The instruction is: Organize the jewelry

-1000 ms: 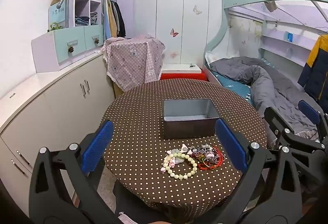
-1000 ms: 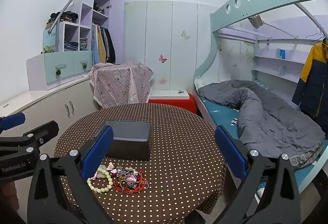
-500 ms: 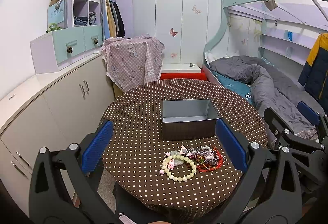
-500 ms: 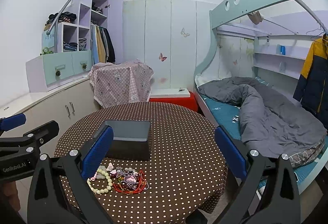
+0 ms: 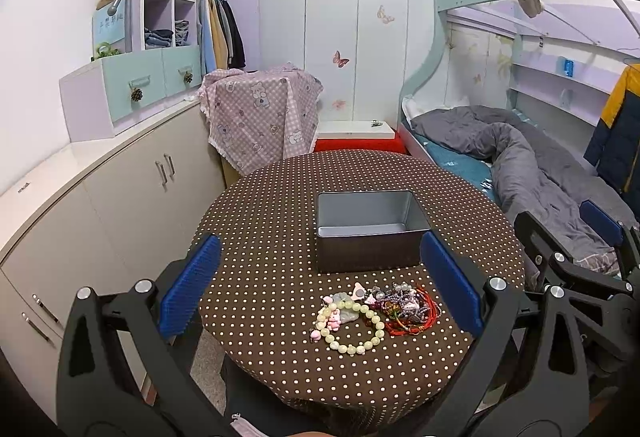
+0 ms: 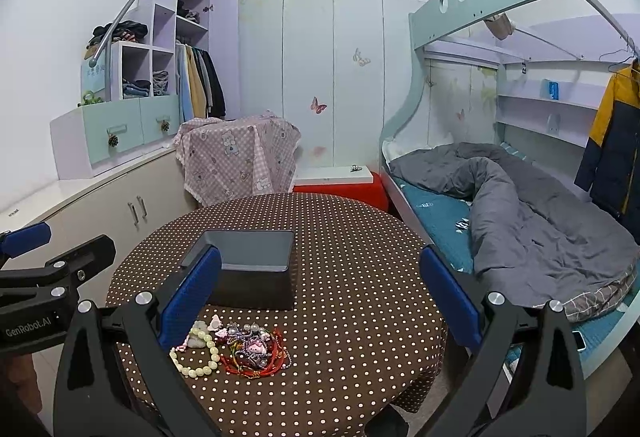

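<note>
Both grippers hover above the near table edge, barely shifted from a second ago. The left gripper (image 5: 320, 285) and right gripper (image 6: 320, 293) stay spread wide, holding nothing. The jewelry pile (image 5: 376, 311) lies unmoved on the polka-dot tablecloth (image 5: 272, 237), just before the empty metal tin (image 5: 370, 231).

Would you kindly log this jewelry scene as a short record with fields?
surface: round table with a brown polka-dot cloth
container: open metal tin, nothing visible inside
loose items: pale bead bracelet beside a tangle of red cords and beads, in front of the tin
left gripper: jaws open, holding nothing
right gripper: jaws open, holding nothing
</note>
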Demonstrator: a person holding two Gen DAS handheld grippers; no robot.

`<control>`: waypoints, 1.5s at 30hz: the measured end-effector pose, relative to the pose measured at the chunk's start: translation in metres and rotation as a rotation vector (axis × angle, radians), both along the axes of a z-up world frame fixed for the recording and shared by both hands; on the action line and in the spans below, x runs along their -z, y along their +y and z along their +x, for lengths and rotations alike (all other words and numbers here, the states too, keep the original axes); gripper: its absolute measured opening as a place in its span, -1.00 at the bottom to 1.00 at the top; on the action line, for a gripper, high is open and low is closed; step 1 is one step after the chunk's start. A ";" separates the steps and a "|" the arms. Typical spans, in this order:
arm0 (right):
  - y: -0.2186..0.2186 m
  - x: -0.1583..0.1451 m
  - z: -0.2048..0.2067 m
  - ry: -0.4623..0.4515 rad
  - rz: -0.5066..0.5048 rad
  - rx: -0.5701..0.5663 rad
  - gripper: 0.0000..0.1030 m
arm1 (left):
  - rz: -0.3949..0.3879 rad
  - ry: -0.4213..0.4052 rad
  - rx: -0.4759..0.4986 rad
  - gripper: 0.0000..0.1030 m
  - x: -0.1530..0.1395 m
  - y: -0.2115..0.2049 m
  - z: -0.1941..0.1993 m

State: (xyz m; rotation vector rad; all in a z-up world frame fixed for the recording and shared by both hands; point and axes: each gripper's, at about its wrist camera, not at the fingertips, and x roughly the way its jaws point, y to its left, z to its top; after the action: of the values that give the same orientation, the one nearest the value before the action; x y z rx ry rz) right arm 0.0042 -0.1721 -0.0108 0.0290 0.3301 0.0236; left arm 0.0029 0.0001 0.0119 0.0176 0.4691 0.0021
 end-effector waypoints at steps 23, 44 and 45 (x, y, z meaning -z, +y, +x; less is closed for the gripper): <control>-0.001 -0.001 0.004 0.009 0.006 -0.008 0.85 | 0.005 -0.006 -0.006 0.88 0.004 -0.001 0.004; -0.002 0.001 0.005 0.016 0.008 -0.008 0.85 | 0.005 -0.001 -0.006 0.88 0.008 -0.002 0.005; -0.001 0.001 0.005 0.018 0.009 -0.009 0.85 | 0.006 0.000 -0.005 0.88 0.008 -0.003 0.005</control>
State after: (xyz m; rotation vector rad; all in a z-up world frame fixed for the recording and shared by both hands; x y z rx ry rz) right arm 0.0094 -0.1735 -0.0118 0.0364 0.3478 0.0334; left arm 0.0074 -0.0026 0.0037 0.0222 0.4691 0.0087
